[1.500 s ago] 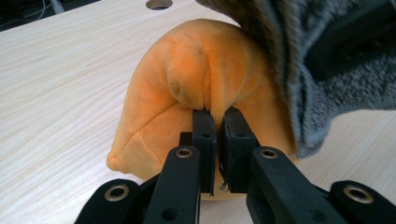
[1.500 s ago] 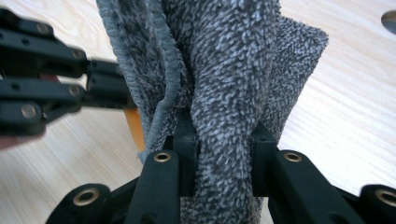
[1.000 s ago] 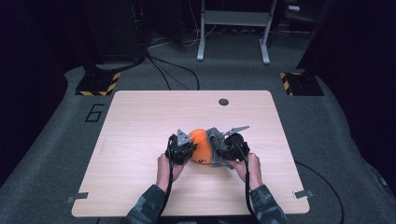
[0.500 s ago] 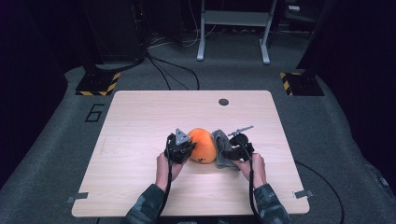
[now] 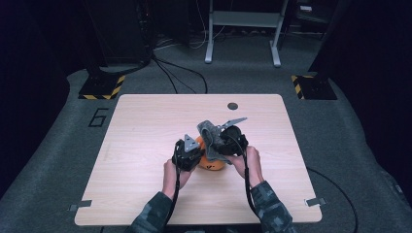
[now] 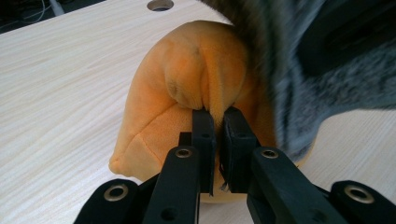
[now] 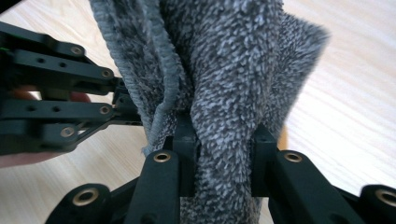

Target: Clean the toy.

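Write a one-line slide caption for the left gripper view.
Left gripper pinches a fold of the orange plush toy on the wooden table while grey fuzzy cloth drapes its far side.

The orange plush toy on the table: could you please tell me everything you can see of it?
The orange plush toy is a soft, rounded, dome-like shape of short-piled orange fabric with visible seams. It sits on the light wooden table between the two hands. The left gripper is shut on a raised fold of its fabric, pinched between the black fingers. A grey fleecy cloth, clamped in the right gripper, drapes over its far side and touches it, hiding part of it. In the high view a small dark mark shows on its near side.
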Tool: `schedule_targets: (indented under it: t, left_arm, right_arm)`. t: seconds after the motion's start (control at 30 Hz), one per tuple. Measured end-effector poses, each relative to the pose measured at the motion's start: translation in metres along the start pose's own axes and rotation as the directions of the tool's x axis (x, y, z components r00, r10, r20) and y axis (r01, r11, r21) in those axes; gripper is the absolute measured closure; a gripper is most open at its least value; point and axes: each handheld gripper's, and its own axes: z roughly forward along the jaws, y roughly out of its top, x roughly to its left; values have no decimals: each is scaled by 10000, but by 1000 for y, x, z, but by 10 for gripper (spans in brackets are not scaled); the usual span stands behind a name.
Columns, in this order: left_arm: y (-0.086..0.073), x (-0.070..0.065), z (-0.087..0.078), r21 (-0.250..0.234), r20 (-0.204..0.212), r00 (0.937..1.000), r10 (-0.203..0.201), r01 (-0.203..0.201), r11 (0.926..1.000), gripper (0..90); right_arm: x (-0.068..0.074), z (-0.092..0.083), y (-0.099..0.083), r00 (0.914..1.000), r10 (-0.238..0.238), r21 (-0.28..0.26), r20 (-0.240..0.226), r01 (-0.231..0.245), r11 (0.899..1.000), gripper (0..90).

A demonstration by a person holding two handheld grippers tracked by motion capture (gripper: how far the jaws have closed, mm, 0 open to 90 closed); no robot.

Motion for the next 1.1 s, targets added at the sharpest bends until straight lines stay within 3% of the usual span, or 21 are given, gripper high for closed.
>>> schedule_targets:
  t: [0.57,1.1]
  left_arm:
    - [0,1,0,-34,99,9999,44,-44,10000,842]
    - [0,3,1,-40,89,9999,86,-86,10000,836]
  right_arm:
    - [-10,-1,-25,9996,255,2,125,-255,9997,709]
    - [-27,8,-62,9963,846,516,172,-853,9950,705]
